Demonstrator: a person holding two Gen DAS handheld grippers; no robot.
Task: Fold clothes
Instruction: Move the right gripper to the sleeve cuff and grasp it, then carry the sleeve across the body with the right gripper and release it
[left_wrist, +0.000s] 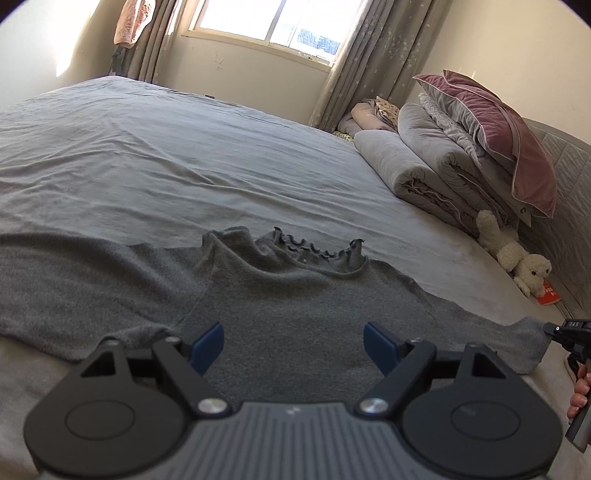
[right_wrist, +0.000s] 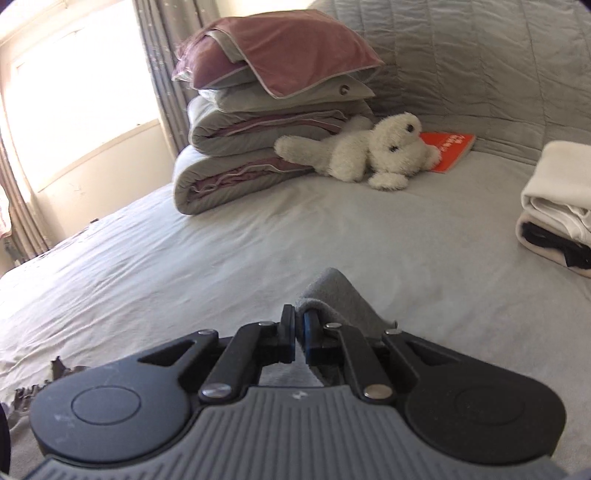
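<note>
A grey knit top (left_wrist: 277, 295) with a frilled collar (left_wrist: 317, 251) lies spread flat on the bed sheet (left_wrist: 166, 158). My left gripper (left_wrist: 293, 341) hovers open just over the top's chest, with nothing between its blue pads. In the right wrist view my right gripper (right_wrist: 298, 314) is shut on a raised fold of the top's grey sleeve (right_wrist: 336, 295), which stands up off the sheet. The same gripper (left_wrist: 548, 328) shows at the right edge of the left wrist view, at the sleeve's end, with a hand (left_wrist: 581, 391) behind it. A bit of the collar (right_wrist: 37, 384) peeks in at lower left.
Folded quilts topped by a pink pillow (right_wrist: 266, 122) are stacked at the head of the bed. A white plush toy (right_wrist: 369, 151) and an orange book (right_wrist: 448, 147) lie beside them. A pile of folded clothes (right_wrist: 557, 206) sits at the right. A window (left_wrist: 258, 18) is beyond the bed.
</note>
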